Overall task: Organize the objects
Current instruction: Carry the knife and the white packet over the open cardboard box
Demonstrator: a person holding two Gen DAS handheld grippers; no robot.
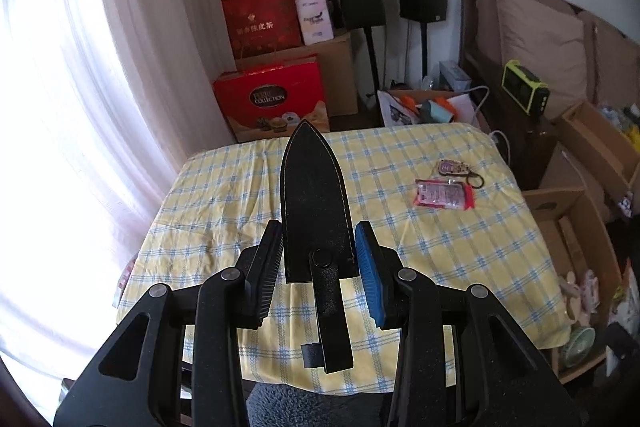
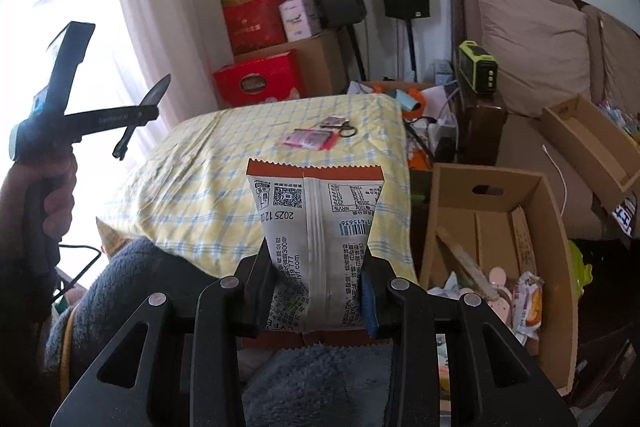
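The left gripper clamps the black sheath, long axis pointing up-frame over the checked table, while the right gripper pinches the snack packet at lower centre, nearer the cardboard box at right.

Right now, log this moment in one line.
left hand-held gripper: holds black sheath | right hand-held gripper: holds snack packet | both above checked table
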